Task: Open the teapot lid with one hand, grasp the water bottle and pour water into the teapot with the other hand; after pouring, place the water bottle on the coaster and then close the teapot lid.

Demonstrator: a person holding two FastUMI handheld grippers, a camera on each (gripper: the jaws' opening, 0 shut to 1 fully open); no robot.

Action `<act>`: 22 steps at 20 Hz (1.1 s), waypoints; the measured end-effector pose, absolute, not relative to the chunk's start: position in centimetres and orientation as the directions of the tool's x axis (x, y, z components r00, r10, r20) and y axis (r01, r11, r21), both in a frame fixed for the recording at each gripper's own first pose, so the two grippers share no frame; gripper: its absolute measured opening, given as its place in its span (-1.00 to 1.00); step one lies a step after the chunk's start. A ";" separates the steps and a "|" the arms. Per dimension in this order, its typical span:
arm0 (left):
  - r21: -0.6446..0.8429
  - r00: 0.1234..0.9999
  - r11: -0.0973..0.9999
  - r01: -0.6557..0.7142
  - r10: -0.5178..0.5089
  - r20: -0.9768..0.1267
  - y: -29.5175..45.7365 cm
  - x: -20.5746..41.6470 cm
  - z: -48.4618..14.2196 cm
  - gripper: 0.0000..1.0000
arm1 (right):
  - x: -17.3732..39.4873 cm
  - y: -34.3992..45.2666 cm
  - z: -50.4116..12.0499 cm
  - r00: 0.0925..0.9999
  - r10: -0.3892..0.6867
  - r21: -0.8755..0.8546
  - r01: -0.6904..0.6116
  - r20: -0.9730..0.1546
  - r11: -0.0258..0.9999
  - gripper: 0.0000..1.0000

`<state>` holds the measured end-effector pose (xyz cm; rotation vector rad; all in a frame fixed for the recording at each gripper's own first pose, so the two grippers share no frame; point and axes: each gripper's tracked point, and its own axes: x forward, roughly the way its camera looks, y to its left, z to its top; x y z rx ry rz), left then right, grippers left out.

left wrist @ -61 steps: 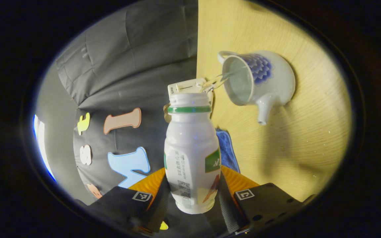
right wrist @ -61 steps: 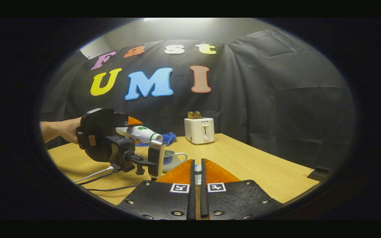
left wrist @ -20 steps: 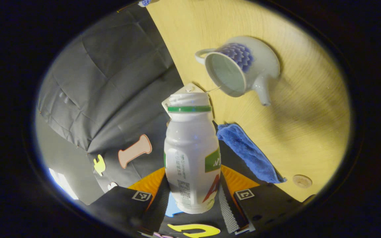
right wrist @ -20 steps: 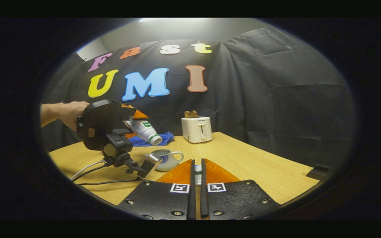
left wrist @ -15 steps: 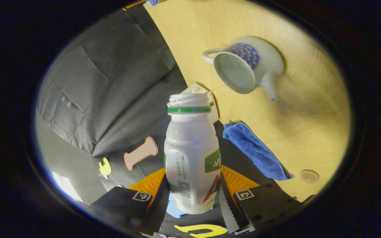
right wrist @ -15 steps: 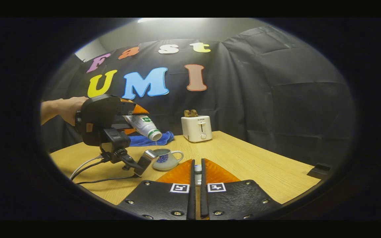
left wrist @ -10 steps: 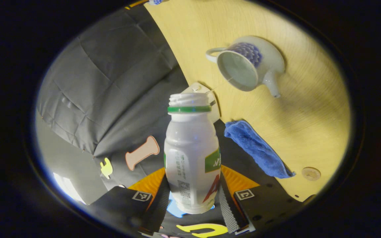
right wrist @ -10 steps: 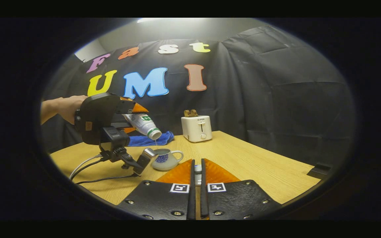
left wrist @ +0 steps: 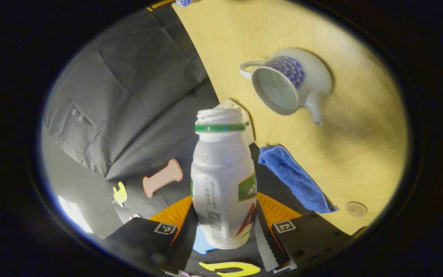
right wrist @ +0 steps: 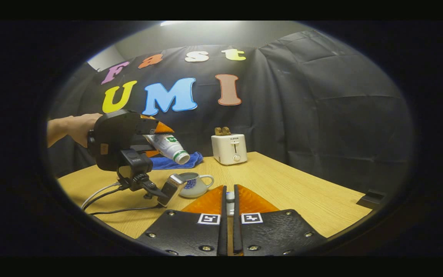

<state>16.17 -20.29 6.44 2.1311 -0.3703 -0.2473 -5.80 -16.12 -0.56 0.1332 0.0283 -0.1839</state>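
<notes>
- Left gripper view: the left gripper [left wrist: 223, 227] has both fingers pressed against the lower sides of a white plastic water bottle with a green neck ring and no cap [left wrist: 222, 181]; the bottle's open mouth points away from the camera.
- Beyond the bottle's mouth, on the pale wooden table [left wrist: 360, 146], stands a white ceramic teapot with a blue flower pattern [left wrist: 288, 88]; its top is open, its spout points toward the lower right of this view and its loop handle toward the left.
- A crumpled blue cloth [left wrist: 296, 181] lies on the table near the bottle, and a small round wooden coaster [left wrist: 356, 209] lies just past the cloth's far end, apart from the teapot.
- Part of a white toaster [left wrist: 246, 123] peeks out right behind the bottle's neck.
- Right gripper view: the right gripper [right wrist: 229, 202] sits low over the table with its fingers drawn close, pinching a small pale object; I cannot tell for sure that it is the teapot lid.
- Farther off, a hand [right wrist: 76, 129] holds the left gripper above the table, the bottle tilted with its mouth down and hanging over the open teapot without touching it.
- The white toaster stands behind the teapot, with brown slices showing in its slots.
- Cables [right wrist: 106, 200] trail from the left gripper across the table.
</notes>
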 end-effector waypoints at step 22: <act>0.875 0.935 0.431 0.218 -0.348 -0.062 -11.7 15.0 0.6 0.39 | -2.1 -11.3 4.9 0.997 0.071 0.169 -0.070 0.003 0.983 -0.88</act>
